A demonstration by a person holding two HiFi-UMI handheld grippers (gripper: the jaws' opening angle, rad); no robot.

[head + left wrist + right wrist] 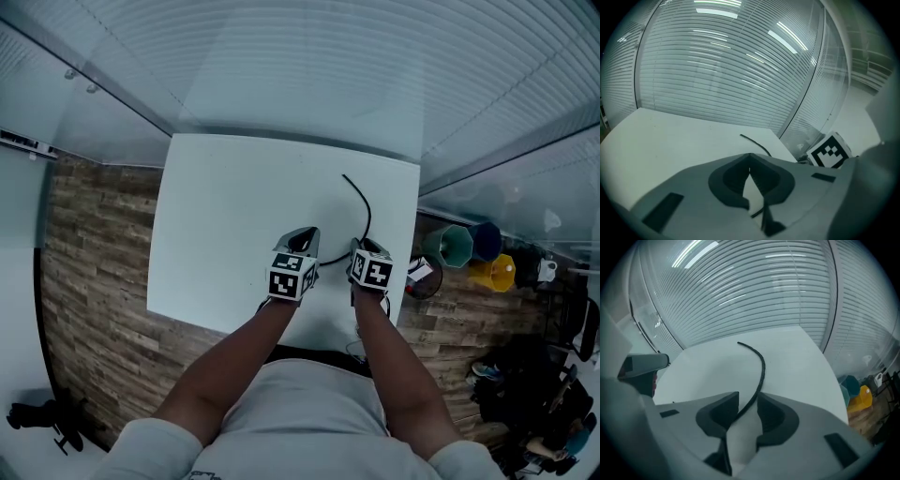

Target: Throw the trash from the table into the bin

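Leaning over the near edge of the white bench, a person holds the left gripper with its fingers clenched tip to tip on nothing. The right gripper stands with its fingers released, parted either side of the near end of a black cable, the only trash seen on the bench. To take it cleanly, the right fingers should probably settle until the cable sits deep between the pads, then close squarely so the springy length cannot slip. Beyond the bench's right side, a teal bin, a blue bin and a yellow bin stand on the floor.
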